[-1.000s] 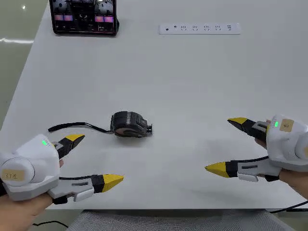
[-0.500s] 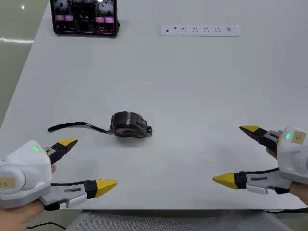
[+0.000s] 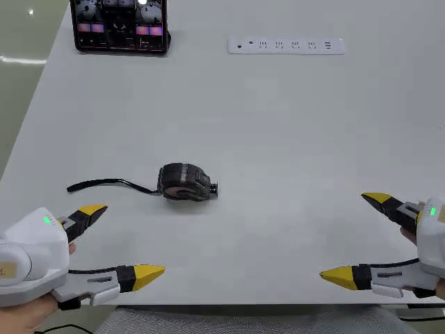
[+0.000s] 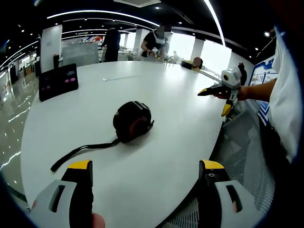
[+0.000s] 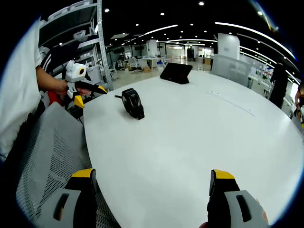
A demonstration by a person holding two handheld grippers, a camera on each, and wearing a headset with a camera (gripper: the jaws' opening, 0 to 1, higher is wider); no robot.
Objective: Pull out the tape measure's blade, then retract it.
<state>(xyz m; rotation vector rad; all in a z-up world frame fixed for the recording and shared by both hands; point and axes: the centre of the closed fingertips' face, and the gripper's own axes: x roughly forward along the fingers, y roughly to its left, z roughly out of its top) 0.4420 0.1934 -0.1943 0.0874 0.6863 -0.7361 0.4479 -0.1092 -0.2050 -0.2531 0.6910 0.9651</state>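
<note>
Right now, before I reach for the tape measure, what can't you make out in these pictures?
The tape measure: blade markings hidden inside its case; label too small, all views.
The screen: top cut off by the head view's upper edge, content blurred.
The right gripper: body cut off by the head view's right edge.

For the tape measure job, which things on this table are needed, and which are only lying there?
Needed for the job:
- tape measure with its black strap
- left gripper and right gripper, both open, neither touching it

Only lying there:
- dark screen device, at the far side of the table
- white power strip, also at the far side
</note>
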